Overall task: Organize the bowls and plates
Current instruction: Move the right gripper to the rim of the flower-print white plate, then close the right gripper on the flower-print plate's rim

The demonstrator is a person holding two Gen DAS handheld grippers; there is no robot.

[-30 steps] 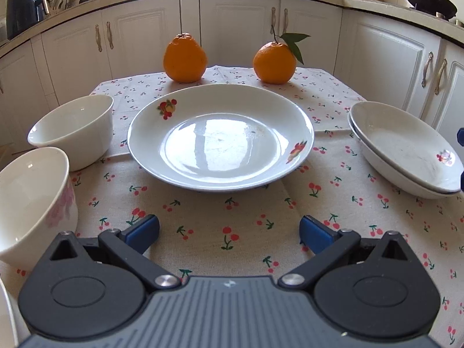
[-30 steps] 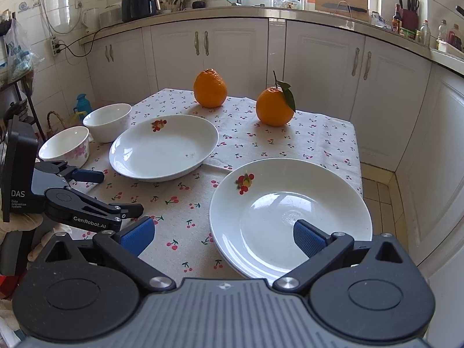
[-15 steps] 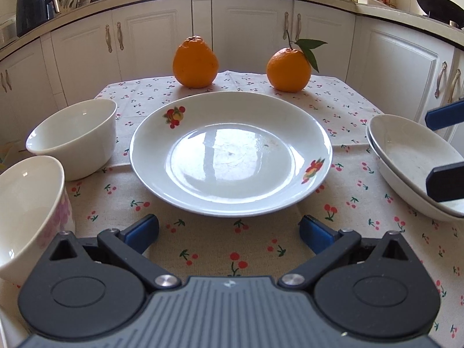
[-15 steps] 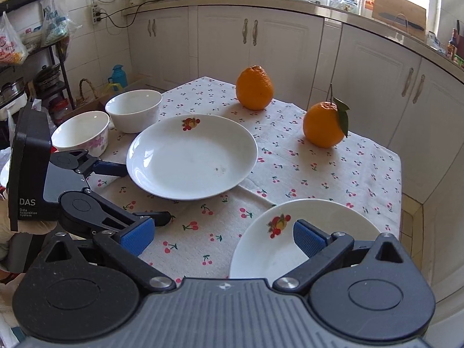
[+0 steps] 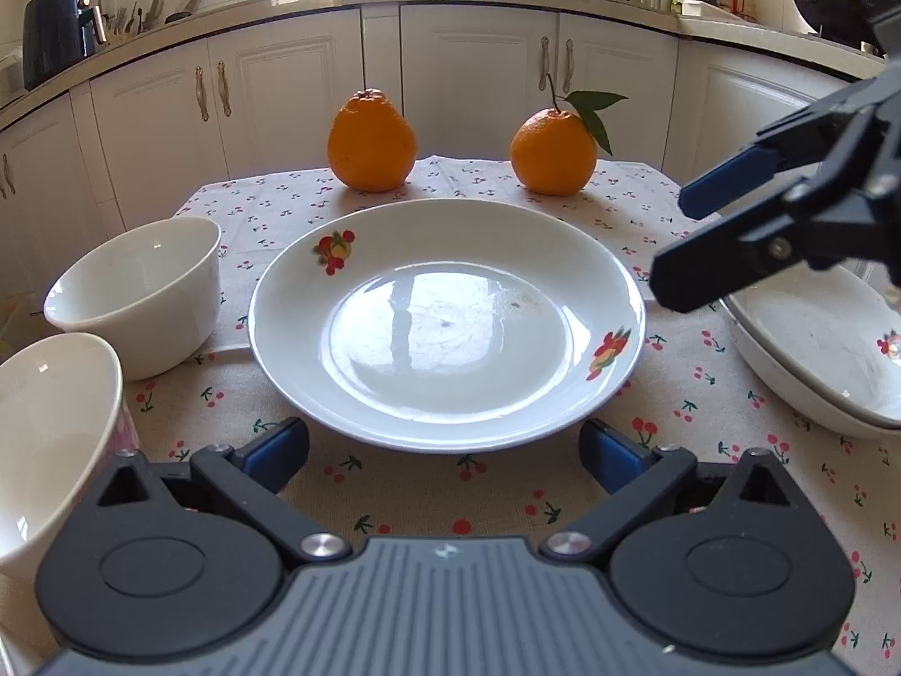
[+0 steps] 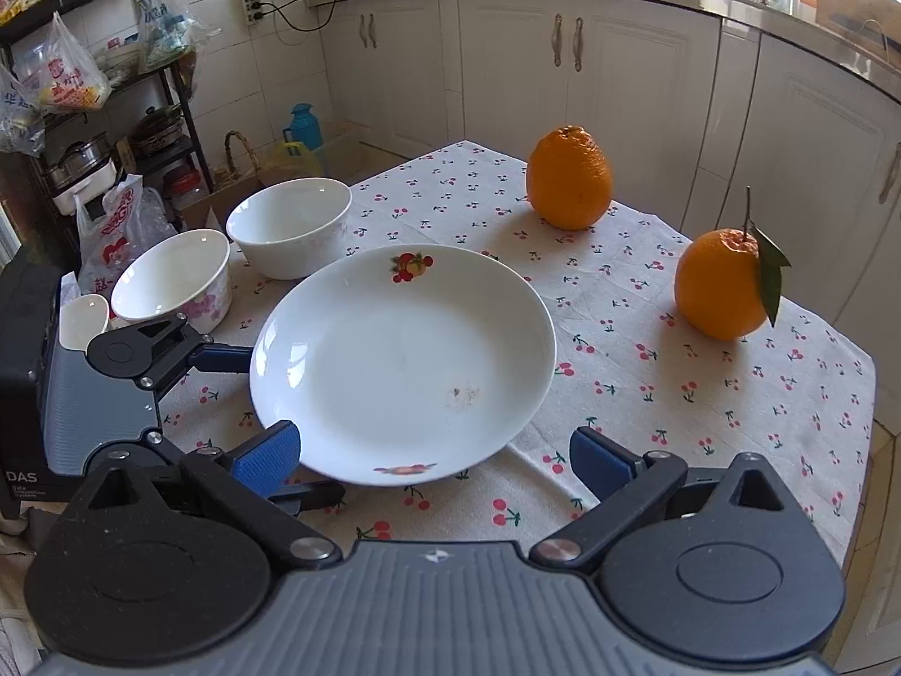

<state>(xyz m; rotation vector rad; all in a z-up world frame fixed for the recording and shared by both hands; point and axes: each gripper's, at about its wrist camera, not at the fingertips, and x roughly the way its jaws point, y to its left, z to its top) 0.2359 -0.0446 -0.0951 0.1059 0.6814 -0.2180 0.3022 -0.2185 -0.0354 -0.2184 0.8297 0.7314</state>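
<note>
The fruit-patterned plate (image 5: 447, 321) is lain flat at the middle of the cherry-print tablecloth (image 5: 676, 394), upright and round, so no long axis is offered. It is flanked by the left gripper (image 5: 445, 448), whose empty jaws are closing from wide. The right gripper (image 6: 433, 453) is held wide and empty at the plate's near rim. Pickup is judged in hand; next, the rim must be pinched and the plate carried to the stacked plates (image 5: 816, 355).

My big white plate (image 5: 447, 321) with little fruit pictures lies flat in the middle of the table. At its nine o'clock stands a plain white bowl (image 5: 138, 296), right way up. Nearer me, at seven o'clock, stands a bowl with pink flowers (image 5: 53, 439). At three o'clock two more white plates (image 5: 816, 349) lie stacked together.
</note>
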